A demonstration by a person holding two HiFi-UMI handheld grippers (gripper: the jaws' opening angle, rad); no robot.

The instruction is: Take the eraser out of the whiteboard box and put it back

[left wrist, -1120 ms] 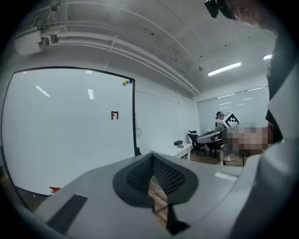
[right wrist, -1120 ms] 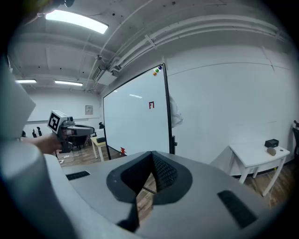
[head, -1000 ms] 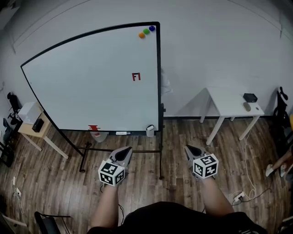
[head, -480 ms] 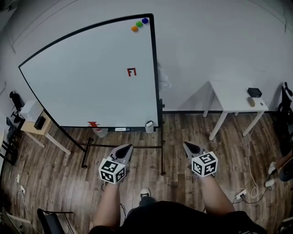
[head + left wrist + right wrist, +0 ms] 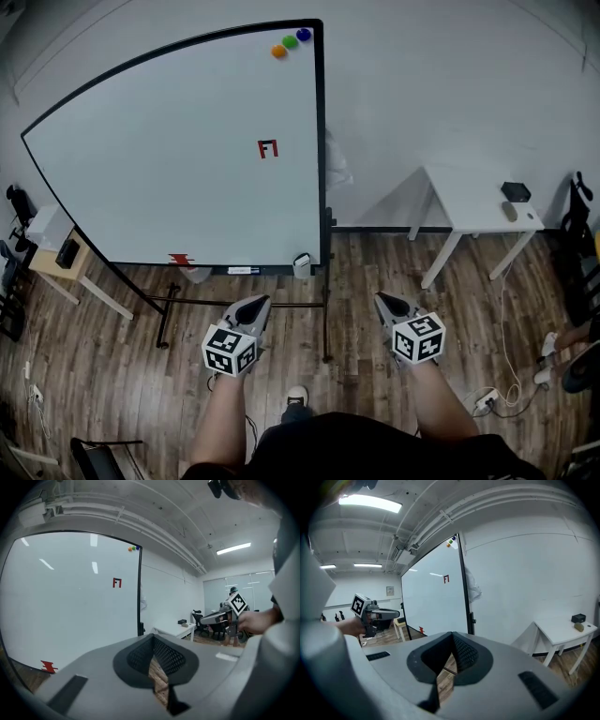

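Whiteboard box (image 5: 302, 265) on whiteboard (image 5: 169, 159) ledge

Wood-plank floor (image 5: 375, 281) runs right up to the wall, and the whiteboard's stand (image 5: 244, 304) is planted on it at left. Over on the right, a white tabletop (image 5: 469, 202) carries a black box (image 5: 515, 191) with a small grey object (image 5: 507, 212) near it. Low right, a power strip (image 5: 487, 403) lies on the planks. The board's ledge (image 5: 272, 270) holds a red piece (image 5: 180, 261) and a white box (image 5: 301, 265).

white whiteboard box (image 5: 301, 266) upright at board's (image 5: 187, 159) lower right corner
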